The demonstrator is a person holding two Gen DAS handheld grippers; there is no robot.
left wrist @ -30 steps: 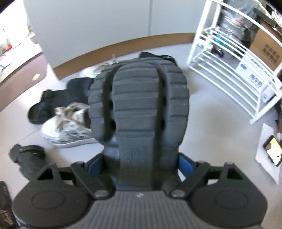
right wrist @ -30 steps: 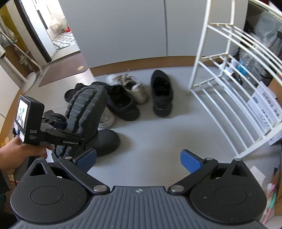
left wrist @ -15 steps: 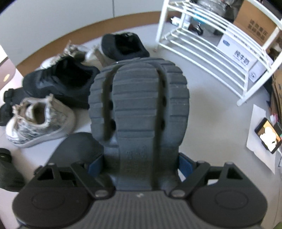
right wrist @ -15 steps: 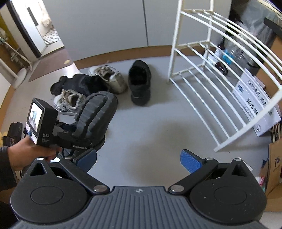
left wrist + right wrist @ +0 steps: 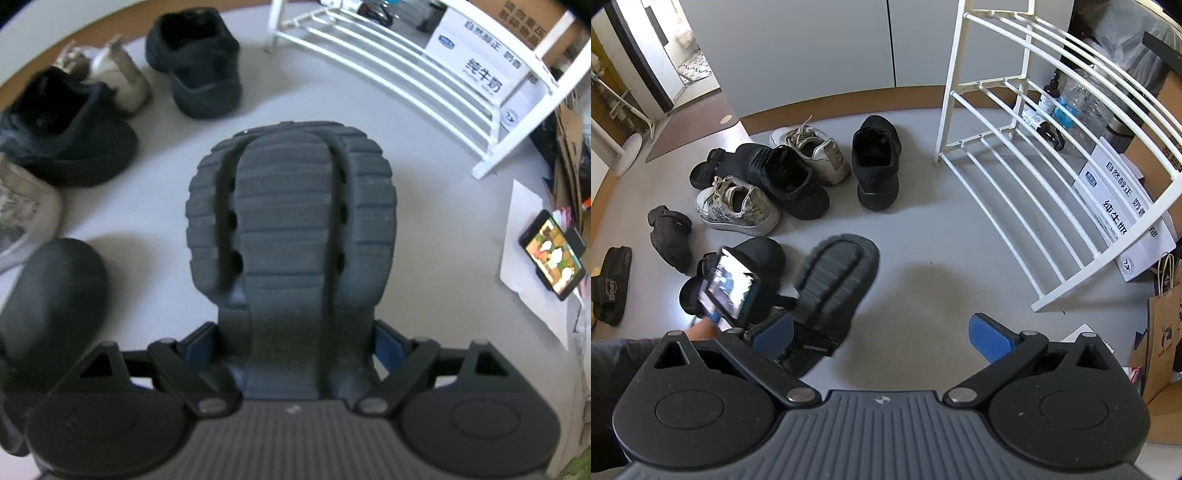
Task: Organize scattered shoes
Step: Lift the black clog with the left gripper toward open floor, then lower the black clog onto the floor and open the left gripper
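On the grey floor [image 5: 923, 258] at far left lies a black slide sandal [image 5: 609, 286], and just beside it to the right a small dark shoe [image 5: 670, 236] on its side. Next comes the scattered heap: a grey patterned sneaker [image 5: 738, 206] touching a black sneaker [image 5: 783, 181], with a white laced sneaker [image 5: 812, 147] behind them, and a black slip-on shoe [image 5: 875, 162] standing slightly apart to the right of the heap.

In front of the heap, the left tongs [image 5: 293, 339] are clamped on the heel end of a dark grey clog [image 5: 291, 218], held sole-up so its ribbed tread faces the left wrist camera. The right wrist view shows the same clog [image 5: 834, 280] above the open floor, between the heap and the rack, with its mate, a black rounded clog [image 5: 761, 251], resting on the floor just to its left. A hand [image 5: 701, 328] grips the left device behind its small screen.

The right tongs [image 5: 882, 332] stand wide apart and empty above bare floor.

To the right a white wire shoe rack [image 5: 1015, 147] stands with bare tiers. Behind it are bottles [image 5: 1078, 99] and a printed white carton [image 5: 1123, 206]. A phone [image 5: 552, 254] with a lit screen lies on paper at far right.
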